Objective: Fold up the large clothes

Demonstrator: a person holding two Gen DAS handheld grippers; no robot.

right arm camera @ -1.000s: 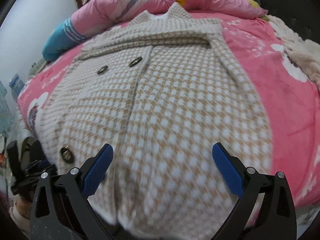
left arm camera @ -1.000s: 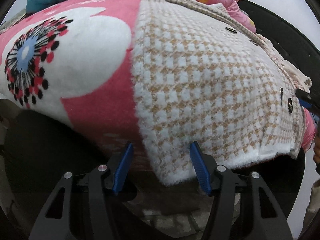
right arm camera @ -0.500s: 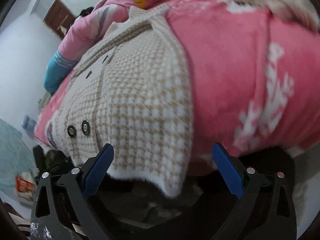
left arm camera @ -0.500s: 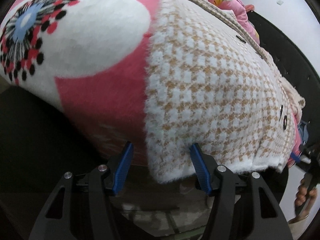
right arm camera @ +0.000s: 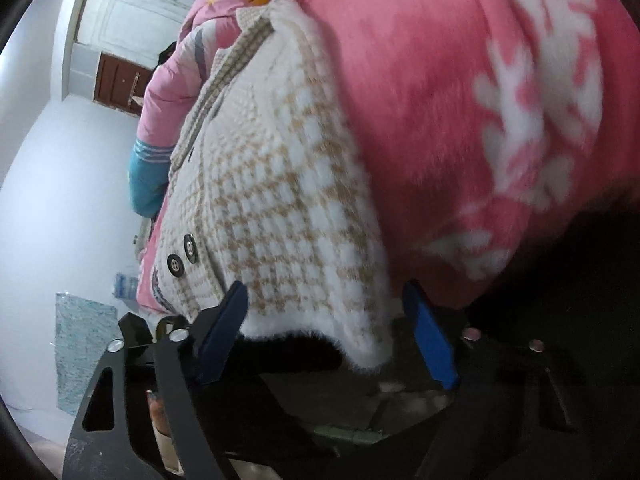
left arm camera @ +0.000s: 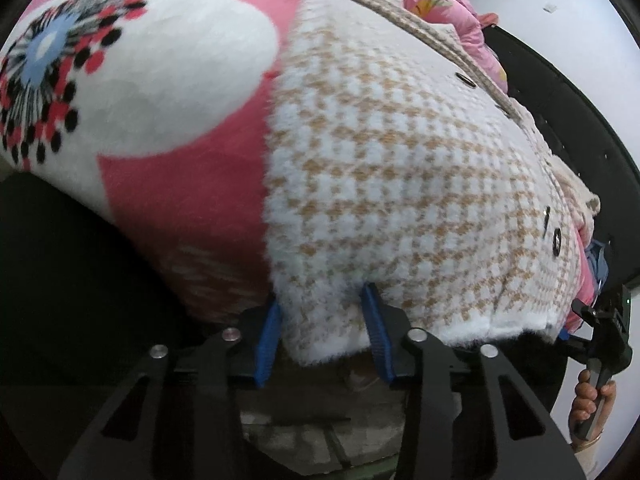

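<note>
1. The houndstooth coat (left arm camera: 400, 184) lies spread flat on a bed under a pink floral blanket (left arm camera: 160, 92), its hem hanging over the bed's near edge

2. The left tool (left arm camera: 324, 332) sits at 6 o'clock in its own view, its blue pads (left arm camera: 266, 336) set narrowly on either side of the coat's hanging lower-left corner; the fabric fills the gap between them, though I cannot tell whether it is firmly pinched

3. The right tool (right arm camera: 332, 332) is at 6 o'clock in its view, set wide, with the coat's other hem corner (right arm camera: 360, 336) hanging between its pads and touching neither

4. Two dark buttons (right arm camera: 182, 256) sit close together near the hem, at about 9 o'clock from that corner

5. In the left view the right tool shows at 4 o'clock beyond the hem, with the person's right hand (left arm camera: 590, 400) gripping its handle

6. A pink quilt (right arm camera: 176, 76) is bunched at the far end of the bed, toward 11 o'clock in the right view, with a brown door (right arm camera: 118, 84) beyond it
</note>
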